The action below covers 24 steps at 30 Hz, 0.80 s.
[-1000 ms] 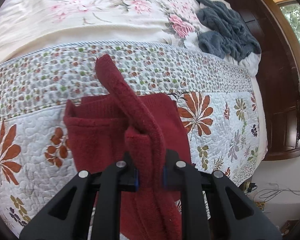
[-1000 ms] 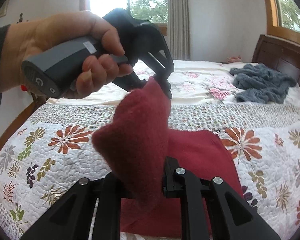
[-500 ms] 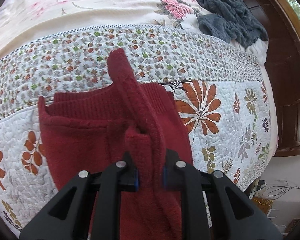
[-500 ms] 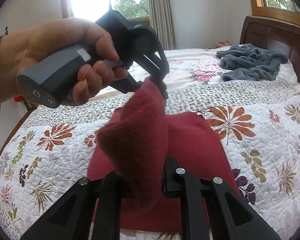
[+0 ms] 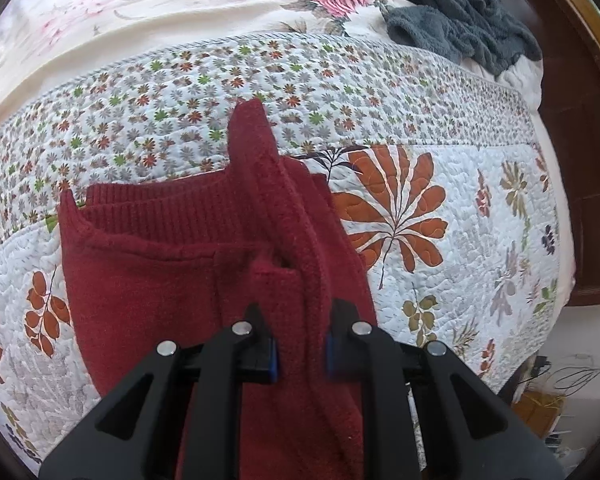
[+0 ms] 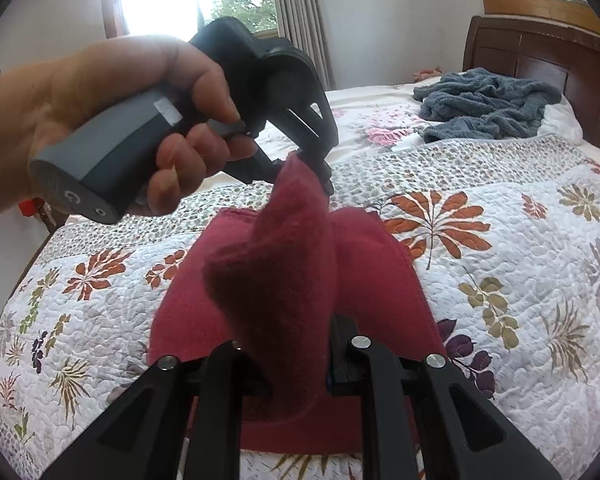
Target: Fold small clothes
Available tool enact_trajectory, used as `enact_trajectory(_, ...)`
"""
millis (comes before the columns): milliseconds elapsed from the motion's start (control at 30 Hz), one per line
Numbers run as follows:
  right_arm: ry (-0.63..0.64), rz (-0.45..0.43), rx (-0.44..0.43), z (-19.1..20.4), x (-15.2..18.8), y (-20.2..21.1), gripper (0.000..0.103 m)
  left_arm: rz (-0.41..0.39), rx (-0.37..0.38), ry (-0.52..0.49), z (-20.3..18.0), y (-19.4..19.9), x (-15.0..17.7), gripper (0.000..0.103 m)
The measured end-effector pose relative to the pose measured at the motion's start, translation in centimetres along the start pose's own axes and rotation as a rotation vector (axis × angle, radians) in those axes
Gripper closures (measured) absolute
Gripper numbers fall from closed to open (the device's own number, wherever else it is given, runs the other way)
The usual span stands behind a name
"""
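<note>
Red fleece garment (image 5: 148, 280) is lying on the floral quilt (image 5: 440, 208), its raised fold hiding both grippers' tips, left gripper (image 5: 300, 354) and right gripper (image 6: 296, 368) each clenching that fold, near edge cut off, grey towel (image 6: 488, 104) sitting far right by the headboard (image 6: 540, 52).

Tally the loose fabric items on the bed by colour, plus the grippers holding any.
Red garment: 1
Grey-blue towel: 1
Grippers shut on the red garment: 2, left gripper and right gripper
Total: 2 fabric items, 2 grippers
</note>
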State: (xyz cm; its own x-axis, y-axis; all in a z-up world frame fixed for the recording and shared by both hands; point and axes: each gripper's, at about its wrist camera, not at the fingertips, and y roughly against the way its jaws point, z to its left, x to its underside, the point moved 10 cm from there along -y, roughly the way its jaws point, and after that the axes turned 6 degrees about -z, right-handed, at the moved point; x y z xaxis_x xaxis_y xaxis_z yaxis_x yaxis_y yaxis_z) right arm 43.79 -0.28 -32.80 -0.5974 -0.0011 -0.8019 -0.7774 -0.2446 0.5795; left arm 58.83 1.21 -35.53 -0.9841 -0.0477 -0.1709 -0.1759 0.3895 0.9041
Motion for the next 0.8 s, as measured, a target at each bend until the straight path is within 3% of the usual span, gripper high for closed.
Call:
enact_trajectory(300, -0.134, 0.060, -0.058, -2.6, 2.2, -0.8, 0.088, 0.002, -0.107, -0.065, -1.5, -2.9, 0.6, 0.089)
enact_trajectory(467, -0.347, 0.139, -0.203, -4.7, 4.2, -1.7, 0.087, -0.033, -0.133, -0.072, -2.1, -4.0, 1.1, 0.085)
enact_trajectory(533, -0.418, 0.167, -0.256, -5.6, 4.9, -2.0, 0.087, -0.061, -0.114, -0.060, -2.4, -4.1, 0.9, 0.076)
enact_trajectory(633, -0.501, 0.220, -0.318, -6.7, 5.8, -2.5, 0.085, -0.139, -0.028, -0.018, -2.9, -3.8, 0.3, 0.052)
enact_trajectory(667, -0.519, 0.236, -0.336, -7.1, 6.0, -2.6, 0.079, -0.154, -0.004, -0.006, -2.9, -3.7, 0.3, 0.047)
enact_trajectory(700, -0.531, 0.248, -0.344, -7.5, 6.2, -2.7, 0.069, -0.165, 0.018, 0.004, -2.9, -3.5, 0.3, 0.046)
enact_trajectory(800, -0.599, 0.309, -0.417, -8.8, 6.9, -2.7, 0.056, -0.201, 0.053, 0.021, -2.3, -1.9, 0.5, 0.045)
